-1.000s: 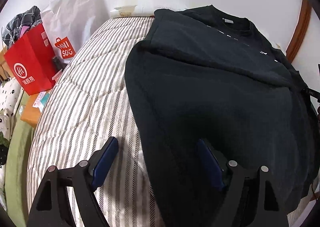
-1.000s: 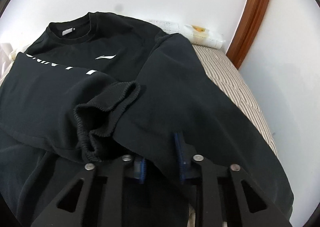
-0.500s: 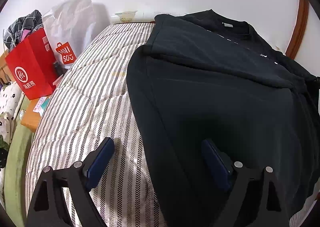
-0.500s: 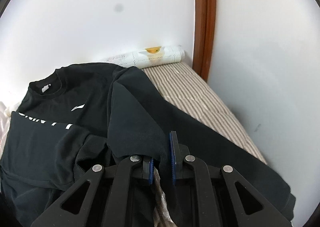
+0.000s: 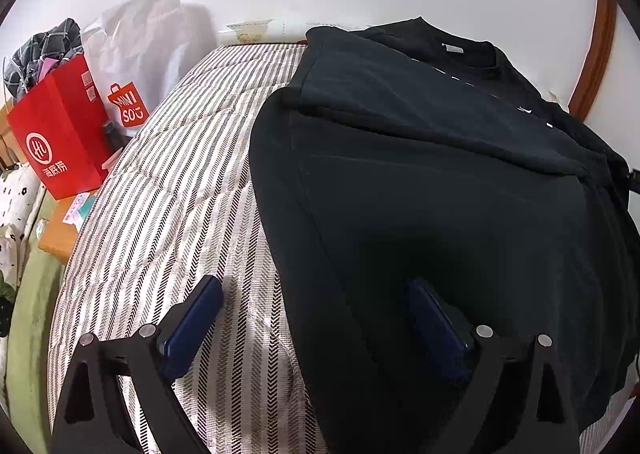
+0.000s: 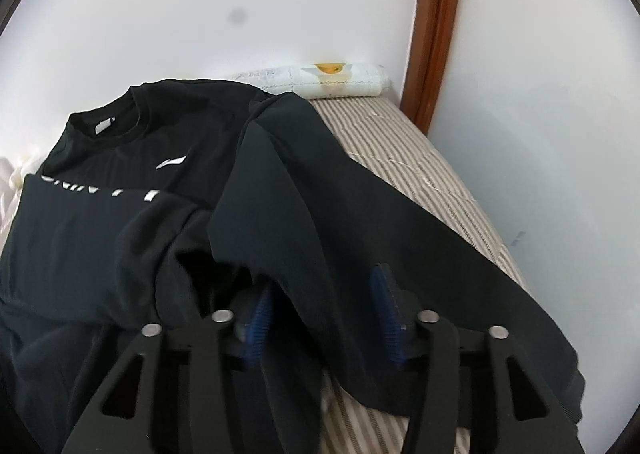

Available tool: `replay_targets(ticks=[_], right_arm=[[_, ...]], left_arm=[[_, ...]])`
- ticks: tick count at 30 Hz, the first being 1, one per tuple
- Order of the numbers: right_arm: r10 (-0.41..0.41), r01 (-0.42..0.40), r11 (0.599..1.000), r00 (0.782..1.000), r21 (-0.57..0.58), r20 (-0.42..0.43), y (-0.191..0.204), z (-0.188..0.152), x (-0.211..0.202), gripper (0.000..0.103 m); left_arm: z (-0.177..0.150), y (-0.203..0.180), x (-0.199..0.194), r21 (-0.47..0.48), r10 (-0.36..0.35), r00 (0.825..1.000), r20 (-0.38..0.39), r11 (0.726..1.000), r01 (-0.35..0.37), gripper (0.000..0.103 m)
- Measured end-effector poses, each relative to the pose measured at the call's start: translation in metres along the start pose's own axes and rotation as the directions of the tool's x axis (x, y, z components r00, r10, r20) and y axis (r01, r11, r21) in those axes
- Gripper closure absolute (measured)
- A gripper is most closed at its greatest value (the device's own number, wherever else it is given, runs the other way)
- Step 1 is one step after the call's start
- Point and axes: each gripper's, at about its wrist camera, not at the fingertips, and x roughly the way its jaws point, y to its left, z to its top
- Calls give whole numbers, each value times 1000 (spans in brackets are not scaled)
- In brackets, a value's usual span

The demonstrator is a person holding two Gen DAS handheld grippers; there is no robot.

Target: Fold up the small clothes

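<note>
Both tools are letting go at this moment: my right tool point(image 6: 324, 318) is opening, with a ridge of the black sweatshirt point(image 6: 280, 182) standing loose between its blue pads and neither pad pressing on it, and my left tool point(image 5: 316, 318) is spreading wide, one pad over the striped bed point(image 5: 180, 182) and the other over the garment's left edge, gripping nothing. The sweatshirt lies spread across the bed, collar toward the wall, with its sleeves folded in over the chest. As I judge it, the sleeve fold is being released, and the lengthwise fold comes next. To do this well I would let the cloth drop fully clear of the right pads before drawing away, so the sleeve is not dragged out of place, then take the hem with both tools evenly. The red bag point(image 5: 60, 130) sits well apart.
</note>
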Motion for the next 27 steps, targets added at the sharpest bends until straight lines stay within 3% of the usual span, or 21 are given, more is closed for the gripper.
replay_targets(ticks=[3, 9, 14, 20, 25, 27], right_arm=[[-20, 20, 1000, 1000, -11, -9, -19, -13, -10, 43], [-157, 157, 987, 988, 44, 0, -75, -36, -26, 42], [-185, 189, 975, 982, 116, -47, -117, -61, -28, 42], [-150, 162, 978, 984, 132, -96, -138, -82, -27, 41], [-143, 150, 982, 987, 114, -71, -144, -99, -34, 33], [-104, 112, 988, 991, 106, -83, -144, -103, -32, 33]], left_arm=[[0, 0, 0, 0, 1, 1000, 0, 1000, -1, 8], [0, -2, 1, 4, 4, 1000, -3, 1000, -4, 7], [0, -2, 1, 5, 5, 1000, -5, 1000, -5, 6], [0, -2, 1, 6, 6, 1000, -5, 1000, -6, 5], [0, -2, 1, 5, 5, 1000, -5, 1000, -5, 5], [0, -3, 1, 6, 6, 1000, -5, 1000, -6, 5]])
